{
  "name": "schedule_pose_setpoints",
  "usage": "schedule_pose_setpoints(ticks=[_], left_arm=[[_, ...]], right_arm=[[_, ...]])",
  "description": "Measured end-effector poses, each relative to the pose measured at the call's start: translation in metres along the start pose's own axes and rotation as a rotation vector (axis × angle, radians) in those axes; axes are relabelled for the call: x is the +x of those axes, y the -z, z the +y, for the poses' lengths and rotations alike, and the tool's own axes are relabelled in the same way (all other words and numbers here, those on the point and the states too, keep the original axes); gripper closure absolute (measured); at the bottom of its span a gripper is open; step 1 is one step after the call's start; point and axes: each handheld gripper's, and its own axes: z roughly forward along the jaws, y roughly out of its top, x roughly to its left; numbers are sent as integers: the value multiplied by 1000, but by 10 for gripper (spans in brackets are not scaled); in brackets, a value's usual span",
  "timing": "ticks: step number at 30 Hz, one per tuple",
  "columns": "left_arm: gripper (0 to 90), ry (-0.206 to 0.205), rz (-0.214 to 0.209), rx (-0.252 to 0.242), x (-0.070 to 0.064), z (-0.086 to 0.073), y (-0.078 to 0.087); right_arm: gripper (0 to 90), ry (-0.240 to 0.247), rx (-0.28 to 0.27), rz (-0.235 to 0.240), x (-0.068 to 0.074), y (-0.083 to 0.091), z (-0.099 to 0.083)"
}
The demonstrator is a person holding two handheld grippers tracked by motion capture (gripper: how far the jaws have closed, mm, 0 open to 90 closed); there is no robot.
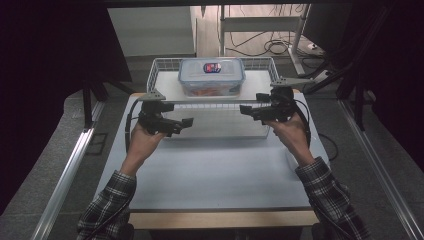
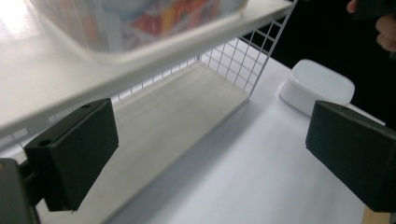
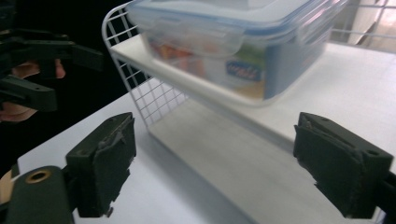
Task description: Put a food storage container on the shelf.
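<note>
A clear plastic container (image 1: 211, 76) with a blue-rimmed lid and colourful contents stands on the upper shelf of a white wire rack (image 1: 156, 70) at the back of the table. My left gripper (image 1: 182, 126) is held at the rack's front left and my right gripper (image 1: 248, 112) at its front right, both pointing inward. In the left gripper view the left gripper (image 2: 210, 154) is open, with the lower shelf board (image 2: 187, 112) ahead. The right gripper (image 3: 222, 163) is open too, below the container (image 3: 233, 42). Nothing sits between either pair of jaws.
The white tabletop (image 1: 210, 170) spreads in front of the rack. A small white dish (image 2: 317, 86) sits on the table by the rack's right end. Metal rails, cables and dark stands surround the table. In the right gripper view the other hand's gripper (image 3: 32, 70) shows at the far left.
</note>
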Motion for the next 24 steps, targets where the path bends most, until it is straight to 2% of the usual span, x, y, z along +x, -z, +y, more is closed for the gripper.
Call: schedule_pose_setpoints(ticks=[6,7,9,15,16,24], left_arm=[[17,-49,28,24,-13,-22,-1],[18,-49,28,24,-13,-22,-1],[19,-70,18,17,-20,-32,-2],[20,-84,3,13,-29,-47,-4],[20,-90,4,13,-32,-52,-4],[23,-116,26,30,-41,-74,-6]], right_arm=[[87,37,3,4,11,7,-17],[87,37,3,4,11,7,-17],[79,55,10,-1,14,9,-26],[65,64,30,10,18,7,-44],[63,73,35,12,20,7,-53],[48,92,38,6,24,13,-76]])
